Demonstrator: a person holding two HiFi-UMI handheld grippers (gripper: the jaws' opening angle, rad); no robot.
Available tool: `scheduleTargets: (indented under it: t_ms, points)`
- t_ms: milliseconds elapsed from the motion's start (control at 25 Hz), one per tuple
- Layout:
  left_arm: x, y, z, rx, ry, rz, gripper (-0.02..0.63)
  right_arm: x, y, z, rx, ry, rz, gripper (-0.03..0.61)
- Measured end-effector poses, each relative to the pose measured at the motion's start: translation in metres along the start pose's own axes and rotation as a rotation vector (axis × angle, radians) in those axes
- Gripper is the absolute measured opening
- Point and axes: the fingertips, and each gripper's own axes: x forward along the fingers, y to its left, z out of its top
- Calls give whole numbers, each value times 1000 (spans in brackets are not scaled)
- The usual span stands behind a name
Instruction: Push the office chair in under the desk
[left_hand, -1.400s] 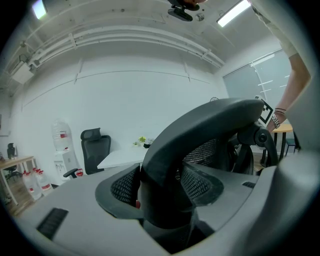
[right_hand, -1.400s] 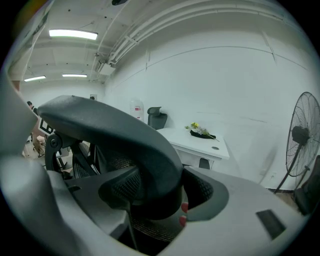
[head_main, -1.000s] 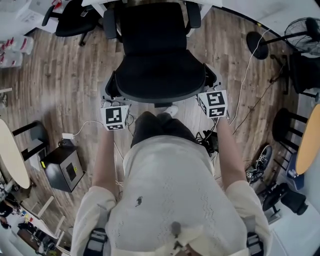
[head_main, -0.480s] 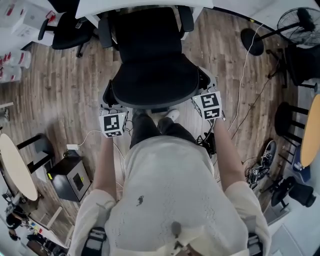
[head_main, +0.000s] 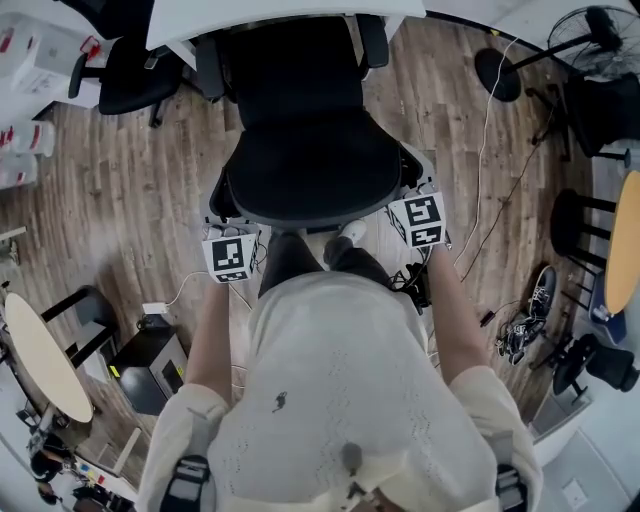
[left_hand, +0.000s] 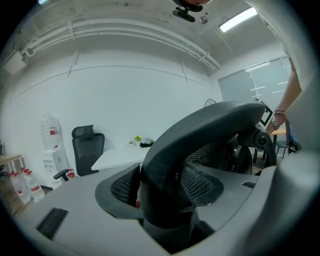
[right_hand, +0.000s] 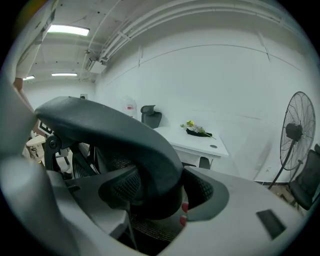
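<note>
The black mesh office chair (head_main: 310, 150) stands in front of me, its seat pointing at the white desk (head_main: 280, 15), whose edge covers the seat's front. My left gripper (head_main: 226, 218) is shut on the left side of the backrest's top rim (left_hand: 200, 135). My right gripper (head_main: 405, 190) is shut on the rim's right side (right_hand: 115, 135). In each gripper view the dark curved rim fills the gap between the grey jaws, for the left gripper (left_hand: 162, 200) and the right gripper (right_hand: 160, 200). The desk (right_hand: 195, 140) shows beyond the chair.
A second black chair (head_main: 130, 70) stands left of the desk. A standing fan (head_main: 600, 30) and dark stools are on the right, and cables run across the wood floor. A black box (head_main: 150, 365) and a round table (head_main: 45, 355) are at my left.
The chair has rolled forward with both grippers on it, and more of its seat now lies under the desk edge. I have stepped forward after it.
</note>
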Motion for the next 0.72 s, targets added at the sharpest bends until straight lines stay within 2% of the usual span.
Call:
scheduleTargets:
  t_ms: [240,720]
  points:
    - [15,36,1,9,-14,-24,278,26,11,15,10,0,-27,278]
    - [48,77,3,23,-22,-50,278,69,12,36,20,-2,-50,278]
